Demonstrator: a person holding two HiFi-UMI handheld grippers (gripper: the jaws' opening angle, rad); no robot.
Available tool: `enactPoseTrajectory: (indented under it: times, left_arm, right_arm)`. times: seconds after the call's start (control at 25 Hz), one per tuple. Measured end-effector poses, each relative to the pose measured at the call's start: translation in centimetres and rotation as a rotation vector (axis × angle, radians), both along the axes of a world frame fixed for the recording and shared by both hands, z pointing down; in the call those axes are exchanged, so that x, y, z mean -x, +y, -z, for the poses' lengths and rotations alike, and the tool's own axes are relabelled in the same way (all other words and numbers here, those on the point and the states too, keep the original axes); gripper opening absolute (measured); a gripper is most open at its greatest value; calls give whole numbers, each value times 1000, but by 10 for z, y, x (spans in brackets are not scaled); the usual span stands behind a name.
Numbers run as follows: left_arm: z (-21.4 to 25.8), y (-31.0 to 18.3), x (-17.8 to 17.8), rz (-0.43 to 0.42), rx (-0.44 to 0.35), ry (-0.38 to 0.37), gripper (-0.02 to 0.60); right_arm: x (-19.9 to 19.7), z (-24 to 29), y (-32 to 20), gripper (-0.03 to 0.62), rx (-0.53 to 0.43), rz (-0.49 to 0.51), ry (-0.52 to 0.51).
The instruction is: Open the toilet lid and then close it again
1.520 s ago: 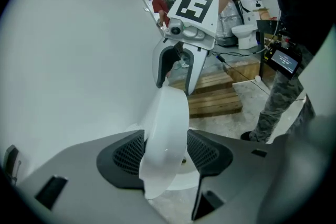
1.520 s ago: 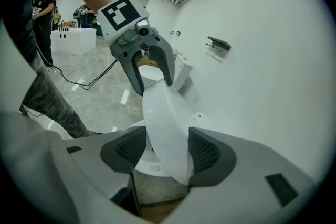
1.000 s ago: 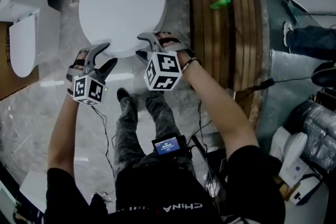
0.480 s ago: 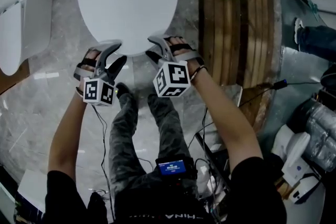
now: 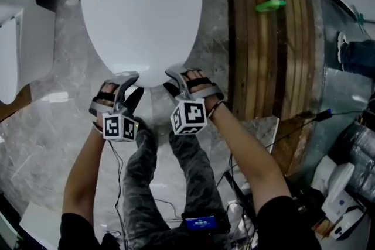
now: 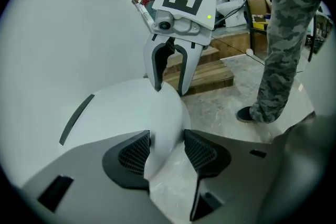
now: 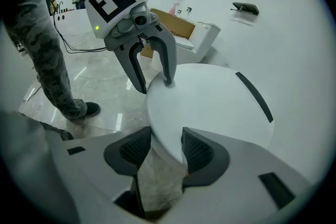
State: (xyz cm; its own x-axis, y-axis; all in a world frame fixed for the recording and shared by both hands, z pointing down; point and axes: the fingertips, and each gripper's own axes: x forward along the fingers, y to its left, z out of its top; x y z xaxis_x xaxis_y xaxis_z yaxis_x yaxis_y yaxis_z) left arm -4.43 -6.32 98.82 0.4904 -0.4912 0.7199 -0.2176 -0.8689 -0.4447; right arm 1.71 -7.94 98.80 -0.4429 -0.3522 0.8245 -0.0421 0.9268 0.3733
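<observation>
We hold the white toilet lid (image 5: pixel 140 14) at its front edge with both tools. The lid fills the upper middle of the head view as a wide oval, and its rounded front end points toward our legs (image 5: pixel 187 167).

The left tool (image 5: pixel 133 86) takes the edge on the left of the front end. Its jaws are closing, the rim of the lid is between them, and both dark pads touch it.

The right tool (image 5: pixel 170 80) takes the edge just beside it on the right. Its jaws are also closing with the rim between them, and as far as we can see the pads meet it on both sides.

A wooden platform (image 5: pixel 263 50) lies on the marble floor (image 5: pixel 53 126) to the right of the lid. A second toilet (image 5: pixel 17 50) stands at the left.
</observation>
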Motion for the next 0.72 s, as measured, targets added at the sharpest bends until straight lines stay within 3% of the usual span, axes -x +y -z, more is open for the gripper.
enactPoseTrajectory:
  times: [0.28,0.48,0.72]
  left_arm:
    - [-4,-2,1,18,38,-6,209]
    - [9,-2,2,145,182,27,198]
    - [83,-5,24,320,260,139,189]
  right_arm:
    - [0,-7,-3,190,32,-4,-9]
    - [-1,-2,0,176,110,-19,28]
    - [-7,64,2,105,193,-177,-45]
